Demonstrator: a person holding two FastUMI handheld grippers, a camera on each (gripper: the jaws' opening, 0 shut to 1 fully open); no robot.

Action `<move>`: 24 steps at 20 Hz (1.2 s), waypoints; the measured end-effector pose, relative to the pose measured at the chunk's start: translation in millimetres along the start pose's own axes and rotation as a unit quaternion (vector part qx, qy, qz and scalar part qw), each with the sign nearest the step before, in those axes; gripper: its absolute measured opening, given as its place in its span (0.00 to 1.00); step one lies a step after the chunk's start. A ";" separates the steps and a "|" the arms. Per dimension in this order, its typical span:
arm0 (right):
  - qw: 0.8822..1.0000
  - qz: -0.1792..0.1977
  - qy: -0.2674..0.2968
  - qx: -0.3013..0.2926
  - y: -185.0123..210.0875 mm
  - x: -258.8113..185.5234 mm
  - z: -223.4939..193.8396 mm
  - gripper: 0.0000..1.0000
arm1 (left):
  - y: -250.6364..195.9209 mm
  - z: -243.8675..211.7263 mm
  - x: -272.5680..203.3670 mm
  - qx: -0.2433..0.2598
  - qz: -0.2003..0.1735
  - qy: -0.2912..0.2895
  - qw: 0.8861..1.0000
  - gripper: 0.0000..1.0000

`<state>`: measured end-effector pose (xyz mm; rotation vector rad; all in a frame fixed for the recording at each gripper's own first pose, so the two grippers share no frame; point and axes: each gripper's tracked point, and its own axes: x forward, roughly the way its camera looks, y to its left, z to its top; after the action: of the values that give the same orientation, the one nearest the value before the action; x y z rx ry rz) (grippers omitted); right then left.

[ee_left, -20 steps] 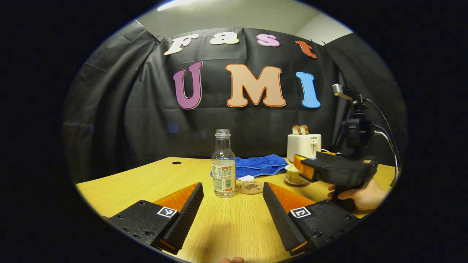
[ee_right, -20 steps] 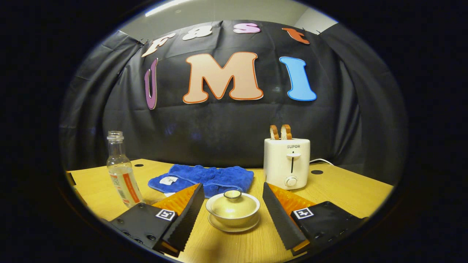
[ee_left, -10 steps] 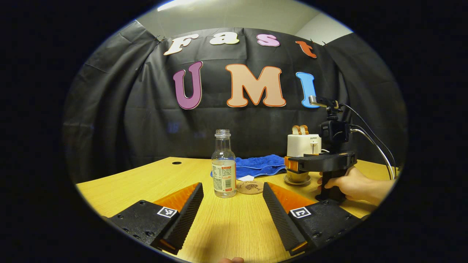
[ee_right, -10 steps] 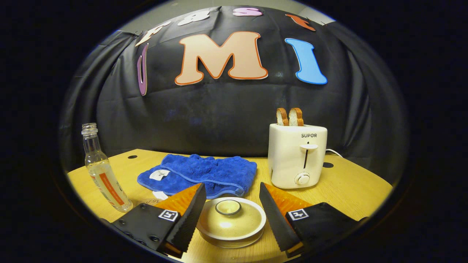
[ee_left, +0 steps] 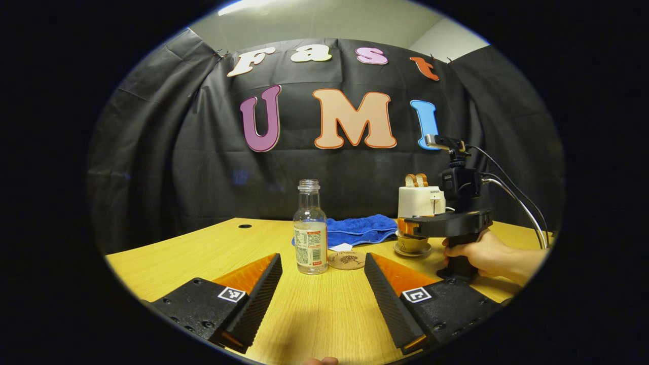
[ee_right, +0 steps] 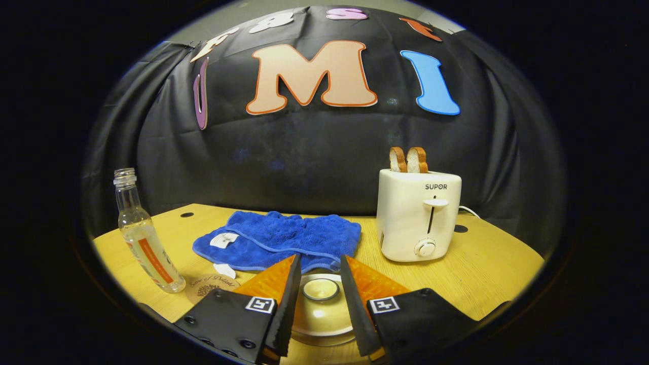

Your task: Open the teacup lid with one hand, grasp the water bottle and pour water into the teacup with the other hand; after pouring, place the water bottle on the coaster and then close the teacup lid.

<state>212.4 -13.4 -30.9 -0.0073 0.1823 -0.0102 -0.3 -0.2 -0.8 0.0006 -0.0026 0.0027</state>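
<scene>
Two tools differ: the right tool narrows around the lid knob near the desk's right edge, contact unclear; next, clamp and lift. The left tool gapes toward the water bottle.

You have a blue towel, cream toaster, clear bottle with orange-striped label, yellow wood-grain table.

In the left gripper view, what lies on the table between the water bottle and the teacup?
In the left gripper view, the round coaster lies between the water bottle and the teacup, close beside the bottle.
</scene>
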 end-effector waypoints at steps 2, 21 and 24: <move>1.000 0.004 0.001 0.001 0.7 11.1 -6.1 0.55 | 0.0 0.7 -0.3 0.000 0.000 0.000 1.000 0.96; 0.996 0.031 -0.082 0.000 2.8 -32.0 19.1 0.28 | 0.1 0.1 -0.2 -0.001 0.000 0.000 1.000 0.96; 0.996 0.038 -0.084 -0.001 -4.5 -52.5 17.6 0.27 | -0.9 0.7 1.1 0.000 -0.001 0.000 1.000 0.96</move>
<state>163.9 -17.3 -4.0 -0.0021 0.0141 0.0667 0.8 -1.2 -0.2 -0.0001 -0.0026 -0.0002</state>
